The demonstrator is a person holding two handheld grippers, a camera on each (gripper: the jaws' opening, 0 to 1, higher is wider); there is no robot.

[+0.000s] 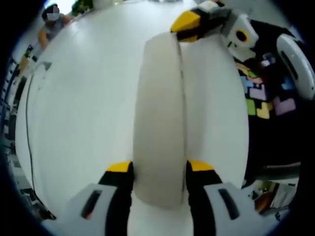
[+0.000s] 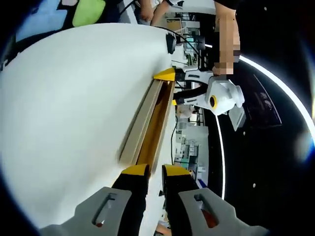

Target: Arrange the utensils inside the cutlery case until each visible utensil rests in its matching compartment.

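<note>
A long cream cutlery case (image 1: 160, 113) runs away from me over the white table (image 1: 83, 98). My left gripper (image 1: 158, 169) is shut on its near end, one yellow-tipped jaw on each side. At the far end my right gripper (image 1: 189, 24) grips the case from the right. In the right gripper view the case (image 2: 147, 123) appears edge-on, a cream face beside a yellow-brown side. There my right gripper (image 2: 155, 172) is shut on the near end and my left gripper (image 2: 170, 88) clamps the far end. The inside of the case is hidden.
The white table (image 2: 64, 98) spreads to the left of the case. A colourful puzzle mat (image 1: 261, 98) lies past the table's right edge. A black cable (image 1: 29, 123) runs along the left edge. One person (image 1: 49, 24) sits far off; another person (image 2: 226, 29) stands nearby.
</note>
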